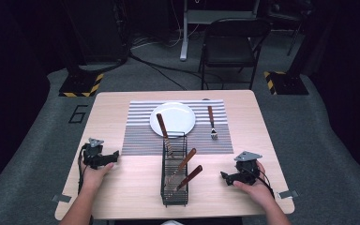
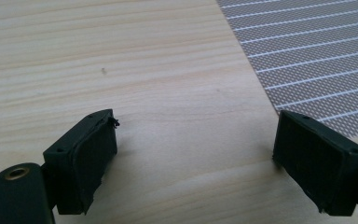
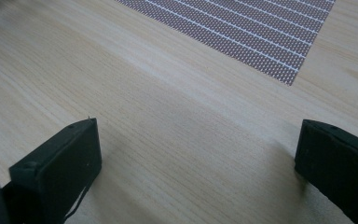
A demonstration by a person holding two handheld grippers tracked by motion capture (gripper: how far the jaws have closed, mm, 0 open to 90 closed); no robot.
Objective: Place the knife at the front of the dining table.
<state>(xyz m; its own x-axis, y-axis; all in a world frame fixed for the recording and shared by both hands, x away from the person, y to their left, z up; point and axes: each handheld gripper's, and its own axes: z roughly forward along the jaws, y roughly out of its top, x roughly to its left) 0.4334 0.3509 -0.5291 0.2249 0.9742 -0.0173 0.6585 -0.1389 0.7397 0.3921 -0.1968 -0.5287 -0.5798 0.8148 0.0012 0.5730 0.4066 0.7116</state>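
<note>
Jaws of left gripper (image 1: 114, 156) and right gripper (image 1: 225, 177) wide over pale wooden table (image 1: 122, 187), dark room.

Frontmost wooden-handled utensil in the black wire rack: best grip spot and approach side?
Probably the brown wooden handle of the frontmost utensil: it sticks up out of the black wire rack and leans right, while the metal end sits inside the wires. Come from the right with the open right claw, jaws across the handle.
</note>
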